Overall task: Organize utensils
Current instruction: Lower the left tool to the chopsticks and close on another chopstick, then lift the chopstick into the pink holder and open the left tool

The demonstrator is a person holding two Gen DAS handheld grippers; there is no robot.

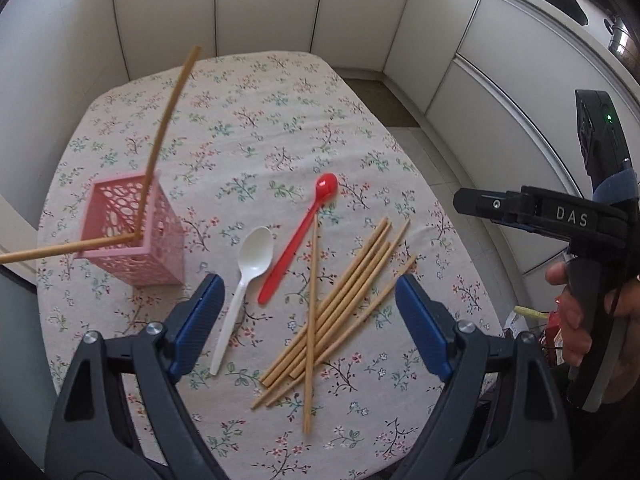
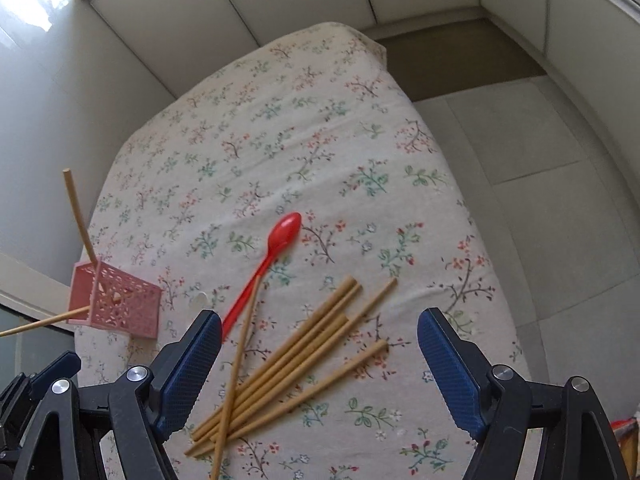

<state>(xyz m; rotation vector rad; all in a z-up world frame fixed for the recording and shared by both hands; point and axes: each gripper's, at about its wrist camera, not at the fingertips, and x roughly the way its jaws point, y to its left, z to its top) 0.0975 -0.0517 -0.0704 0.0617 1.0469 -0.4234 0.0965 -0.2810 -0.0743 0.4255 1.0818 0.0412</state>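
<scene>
A pink perforated basket (image 1: 132,236) stands on the floral tablecloth at the left, with two wooden chopsticks (image 1: 168,116) leaning out of it. A white plastic spoon (image 1: 250,268) and a red spoon (image 1: 300,240) lie side by side in the middle. Right of them is a loose pile of several chopsticks (image 1: 344,308). My left gripper (image 1: 308,296) hovers open above the spoons and the pile, holding nothing. My right gripper (image 2: 320,328) is also open and empty, over the chopstick pile (image 2: 296,364), with the red spoon (image 2: 276,248) and the basket (image 2: 116,300) to its left.
The cloth-covered table (image 1: 260,120) is ringed by white cabinet fronts (image 1: 260,4). A hand (image 1: 576,320) holding the right gripper's handle shows at the right edge of the left wrist view. Tiled floor (image 2: 540,208) lies beyond the table's right edge.
</scene>
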